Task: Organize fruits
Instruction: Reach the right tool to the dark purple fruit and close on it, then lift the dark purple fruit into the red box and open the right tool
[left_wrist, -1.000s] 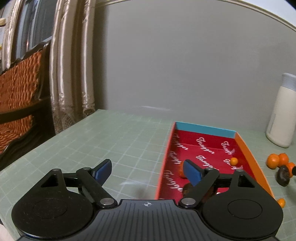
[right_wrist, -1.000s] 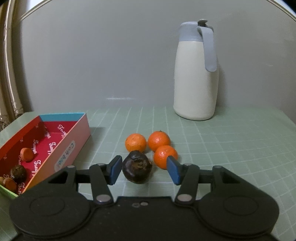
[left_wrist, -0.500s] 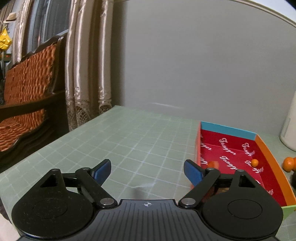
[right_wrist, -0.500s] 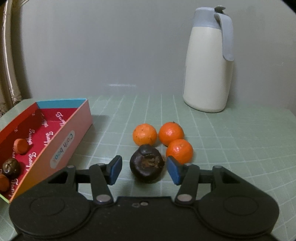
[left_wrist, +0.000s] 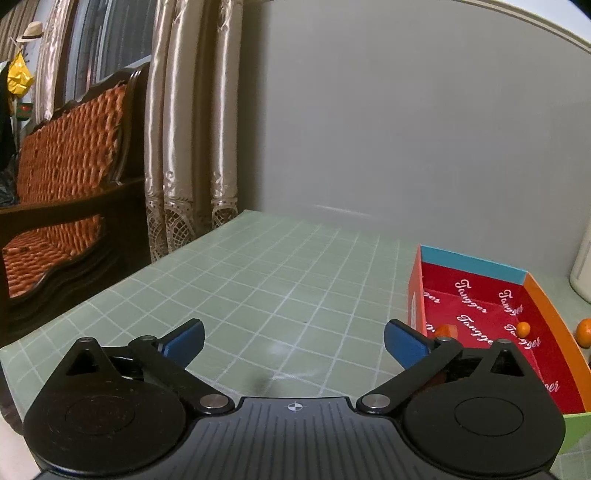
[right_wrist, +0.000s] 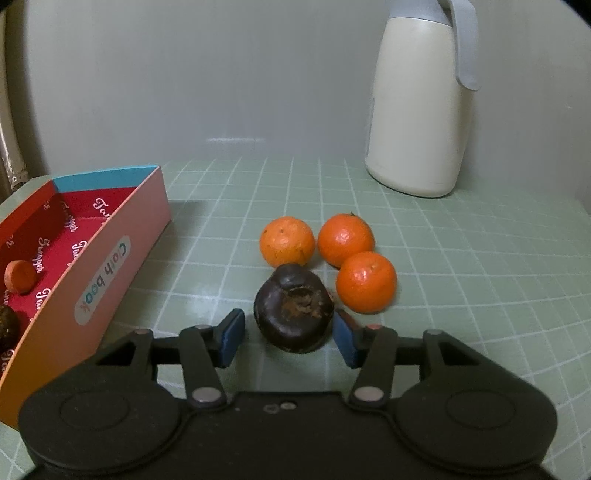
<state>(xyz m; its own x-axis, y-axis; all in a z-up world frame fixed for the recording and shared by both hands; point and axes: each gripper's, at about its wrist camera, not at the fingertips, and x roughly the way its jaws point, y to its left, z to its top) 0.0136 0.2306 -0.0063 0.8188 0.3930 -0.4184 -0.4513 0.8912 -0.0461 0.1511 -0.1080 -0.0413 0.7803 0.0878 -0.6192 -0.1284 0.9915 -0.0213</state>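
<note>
A dark purple-brown fruit (right_wrist: 291, 314) sits on the green gridded table between the blue pads of my right gripper (right_wrist: 288, 332). Its jaws are closing; a gap still shows at the left pad (right_wrist: 232, 332). Three oranges (right_wrist: 346, 240) lie just behind the dark fruit. The red-lined box (right_wrist: 107, 273) stands to the left, holding an orange fruit (right_wrist: 20, 277) and a dark one (right_wrist: 7, 328). My left gripper (left_wrist: 293, 336) hovers over bare table left of the box (left_wrist: 476, 266). Its jaws are opening wide, with nothing between them.
A cream jug with a grey lid (right_wrist: 417, 110) stands at the back right by the grey wall. Curtains (left_wrist: 184, 147) and a wooden bench with orange cushions (left_wrist: 62, 184) lie beyond the table's left edge. One orange (left_wrist: 583, 330) shows right of the box.
My left gripper swung left, away from the box, and its jaws widened. My right gripper came down closer around the dark fruit, and its jaws narrowed a little.
</note>
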